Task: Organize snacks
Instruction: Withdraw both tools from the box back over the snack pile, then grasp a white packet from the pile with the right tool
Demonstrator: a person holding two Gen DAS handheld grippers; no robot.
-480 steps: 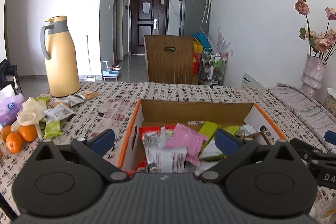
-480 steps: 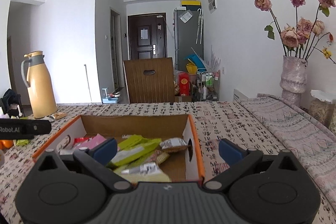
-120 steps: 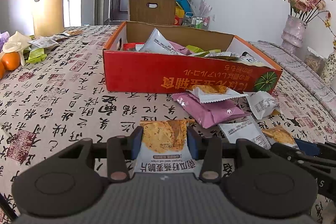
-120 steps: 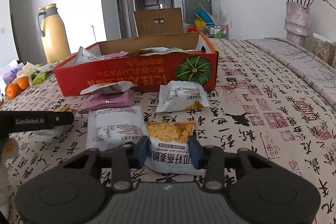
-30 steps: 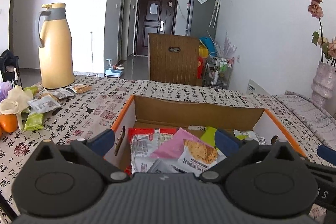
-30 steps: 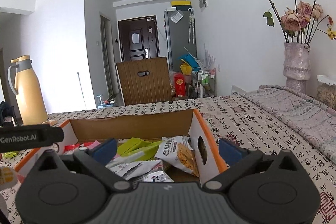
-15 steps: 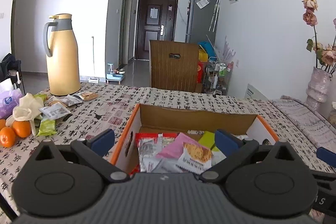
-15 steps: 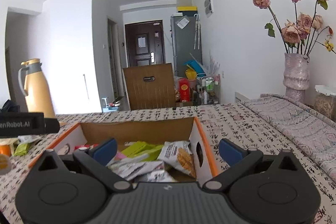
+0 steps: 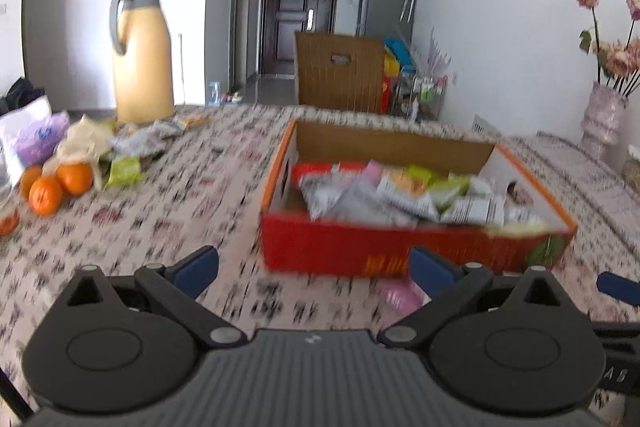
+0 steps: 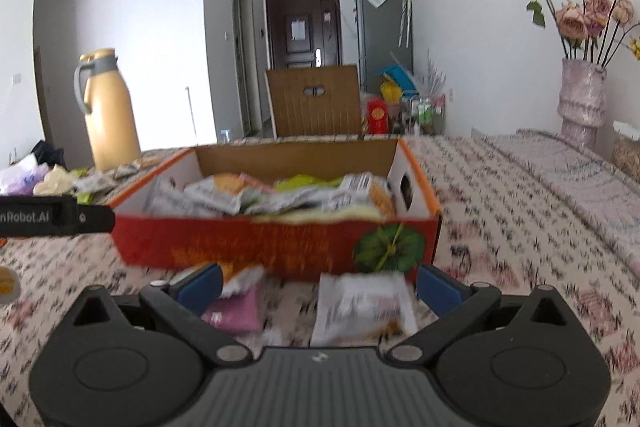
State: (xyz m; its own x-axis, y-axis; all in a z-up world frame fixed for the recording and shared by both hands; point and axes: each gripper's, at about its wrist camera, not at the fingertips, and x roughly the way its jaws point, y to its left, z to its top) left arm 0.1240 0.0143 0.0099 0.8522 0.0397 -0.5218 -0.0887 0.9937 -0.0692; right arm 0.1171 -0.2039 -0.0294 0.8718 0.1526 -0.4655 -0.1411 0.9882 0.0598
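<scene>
A red cardboard box [image 9: 400,251] [image 10: 276,247] full of several snack packets stands on the patterned tablecloth. My left gripper [image 9: 314,269] is open and empty, held back from the box's near left corner. A pink packet [image 9: 400,297] lies on the cloth between its fingers and the box. My right gripper [image 10: 318,285] is open and empty too. A white packet [image 10: 360,307] and a pink packet [image 10: 236,311] lie on the table between its fingers, in front of the box. Both views are motion-blurred.
A yellow thermos jug [image 9: 140,55] stands at the far left, with oranges [image 9: 56,185], bags and more snack packets [image 9: 140,143] beside it. A vase of dried roses [image 10: 580,99] stands at the far right. A wooden chair back [image 9: 340,71] rises behind the table.
Both grippers have pulled back and dropped lower: the box's red front wall and the loose packets in front of it have come into view. Both stay open and empty.
</scene>
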